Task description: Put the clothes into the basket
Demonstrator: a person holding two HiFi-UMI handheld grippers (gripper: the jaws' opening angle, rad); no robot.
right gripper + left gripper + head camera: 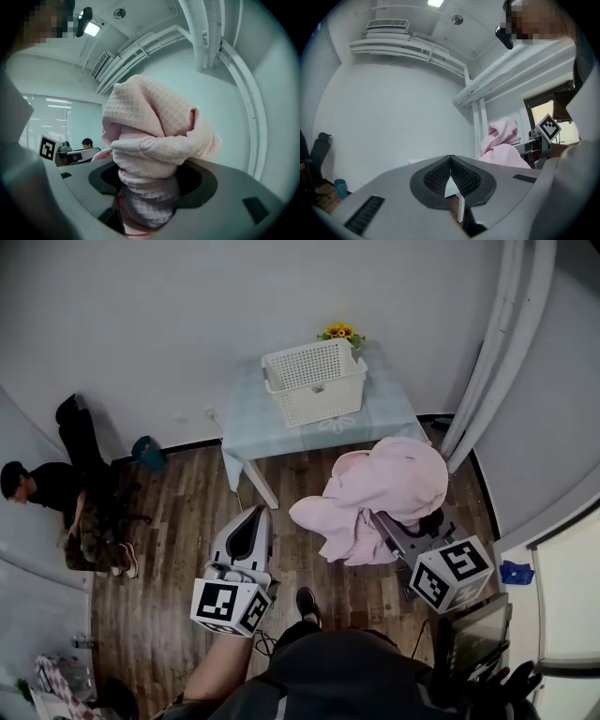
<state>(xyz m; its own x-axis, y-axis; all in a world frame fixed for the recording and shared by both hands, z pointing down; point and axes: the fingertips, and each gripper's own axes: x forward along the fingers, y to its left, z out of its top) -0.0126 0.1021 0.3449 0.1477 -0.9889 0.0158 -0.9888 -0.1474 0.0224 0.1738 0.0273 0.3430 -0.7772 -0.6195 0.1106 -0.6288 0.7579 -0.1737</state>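
A pink waffle-knit garment (384,488) hangs bunched over my right gripper (380,521), held in the air above the wood floor, near the table's front right corner. In the right gripper view the cloth (154,136) fills the space between the jaws of the right gripper (150,187), which is shut on it. The white lattice basket (314,381) stands on a small table (253,423) under a pale blue cloth by the wall. My left gripper (255,517) points toward the table, shut and empty (451,161). The left gripper view shows the garment (501,140) off to the right.
Yellow flowers (339,332) stand behind the basket. A person (56,493) sits on the floor at the far left, with a blue bin (148,451) near the wall. White pipes (487,352) run down the right side. A dark screen (473,629) is at lower right.
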